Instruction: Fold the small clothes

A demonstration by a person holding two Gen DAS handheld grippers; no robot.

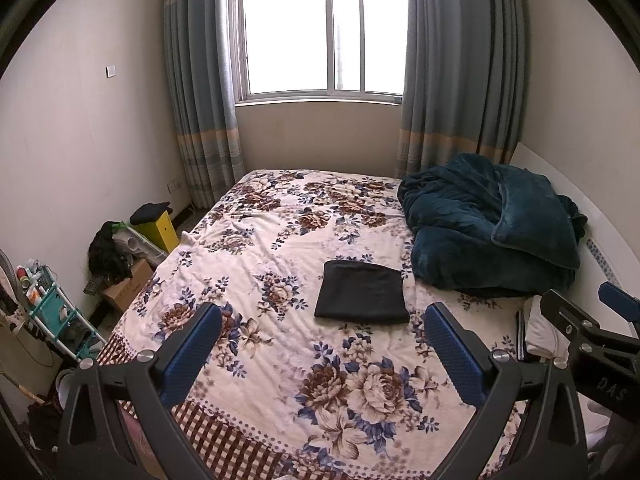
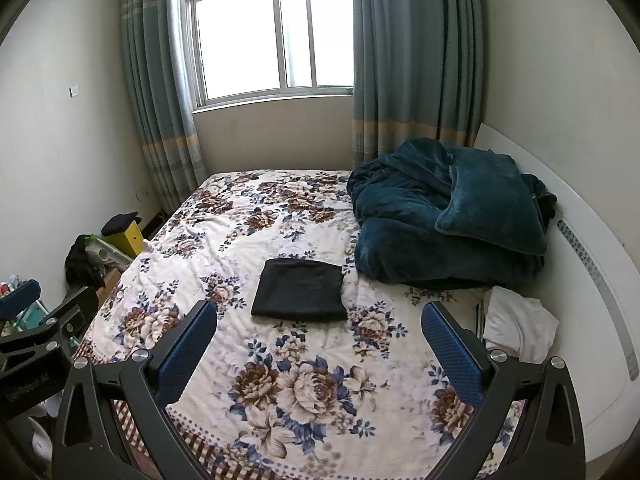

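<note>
Nearest, the left gripper [image 1: 322, 344] hangs over the foot of the bed [image 1: 280, 360], its blue pads spread wide with nothing between them. The right gripper [image 2: 320, 342] is beside it, likewise spread and empty; each shows at the edge of the other's view, so the two are close together, side by side.

Beyond both, on the floral bedspread, lies the black cloth [image 1: 362, 294], already a flat, neat rectangle. Neither gripper touches it: it sits ahead of the pads, well clear of the fingertips. From the left gripper it is ahead and a little right of centre; from the right gripper [image 2: 300, 289] it is ahead and a little left.

Right of the cloth and nearer the headboard edge is a white garment [image 2: 516, 326], crumpled, just past the right gripper's right finger. Behind the cloth and to its right is a heaped teal blanket [image 2: 444, 220], near the cloth's far right corner but apart from it.

Farthest beyond the cloth, the window [image 1: 320, 36] stands between grey-blue curtains [image 1: 200, 92].
</note>
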